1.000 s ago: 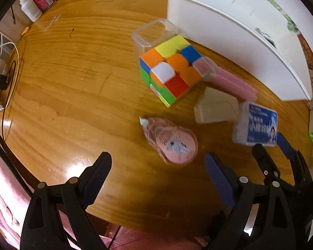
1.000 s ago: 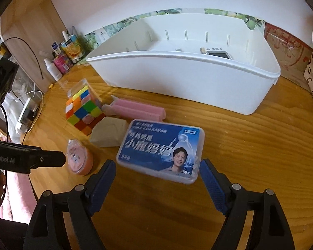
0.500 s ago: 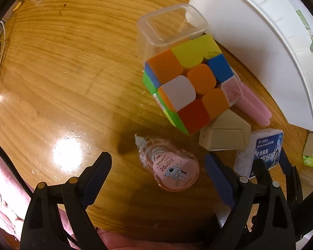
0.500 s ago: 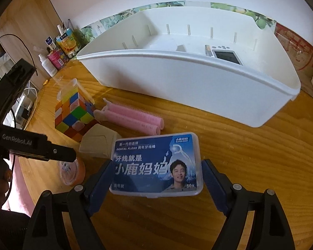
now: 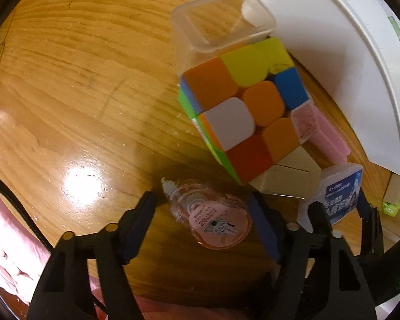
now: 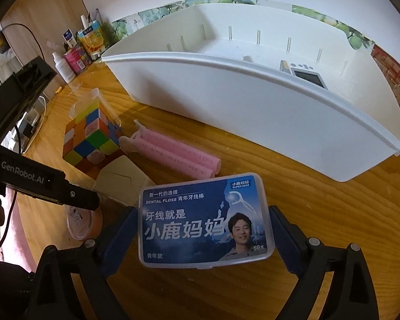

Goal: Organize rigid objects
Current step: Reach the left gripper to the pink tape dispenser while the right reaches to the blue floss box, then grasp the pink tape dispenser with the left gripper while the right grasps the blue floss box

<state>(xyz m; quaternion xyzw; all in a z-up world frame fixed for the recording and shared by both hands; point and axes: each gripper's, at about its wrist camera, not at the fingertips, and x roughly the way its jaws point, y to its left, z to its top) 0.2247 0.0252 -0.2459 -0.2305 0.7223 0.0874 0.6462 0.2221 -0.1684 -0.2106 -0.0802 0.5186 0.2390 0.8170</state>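
My right gripper is shut on a blue dental floss box, held just above the wooden table in front of the white bin. The floss box also shows in the left wrist view. My left gripper is open, its fingers on either side of a pink correction tape dispenser lying on the table. Just beyond are a colourful puzzle cube in a clear case, a beige block and pink rollers.
The bin holds a small white device with a screen. Bottles and packets stand at the far left by the wall. Cables and a power strip lie at the table's left edge. Pink cloth hangs below the near edge.
My left gripper has dropped and moved forward, and its fingers have narrowed around the tape dispenser. My right gripper has closed on the floss box and raised it slightly.
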